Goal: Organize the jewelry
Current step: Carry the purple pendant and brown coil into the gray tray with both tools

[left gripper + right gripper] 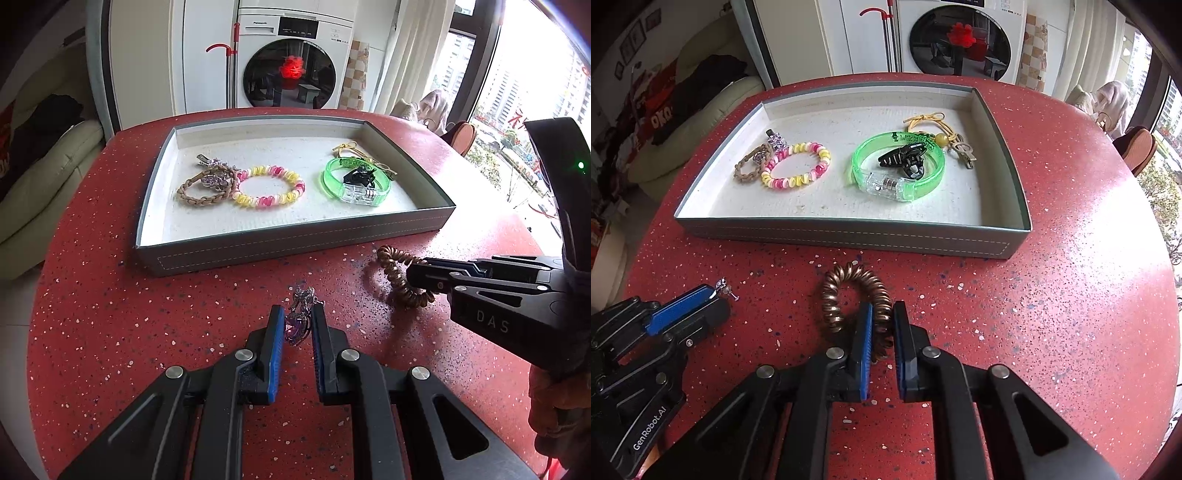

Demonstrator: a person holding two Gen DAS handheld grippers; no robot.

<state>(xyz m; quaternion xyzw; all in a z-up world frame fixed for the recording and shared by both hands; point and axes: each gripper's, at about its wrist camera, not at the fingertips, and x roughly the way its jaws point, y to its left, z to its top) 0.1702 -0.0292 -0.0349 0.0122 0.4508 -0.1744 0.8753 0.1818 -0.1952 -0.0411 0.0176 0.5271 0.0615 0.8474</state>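
Black linkage arms with blue-padded fingers fill the bottom of both wrist views. Left gripper [297, 325] has its jaws pinched on a silver earring with a purple heart-shaped stone [295, 326], down at the table. Right gripper [882, 321] has its jaws pressed on one side of a bronze coiled spiral hair tie [849, 295], whose loop rests on the table just in front of the tray. Both stand on a round red tabletop flecked with white and dark specks [1052, 295]. Behind them sits a shallow grey rectangular tray with a white lining [295, 247], holding a tan braided cord bracelet [207, 188], a pink, yellow and white spiral hair tie [269, 186], a translucent green plastic bangle with a clear clasp [354, 182], a black claw hair clip [358, 175] lying inside that bangle, a silver sparkly clip [775, 142] and a yellow cord with a bead and beige pieces [945, 134]. Beyond the table stand a white front-loading washing machine [291, 70] marked "Panasonic", a red-handled mop pole [231, 62], a cream sofa [48, 177] with dark clothing, curtains and a bright window onto tall buildings. The earring's stud end is partly hidden by the fingers, and the printing on the green bangle is too small to read. "DAS" shows on the right gripper's body, "GenRobot.AI" on the left's.
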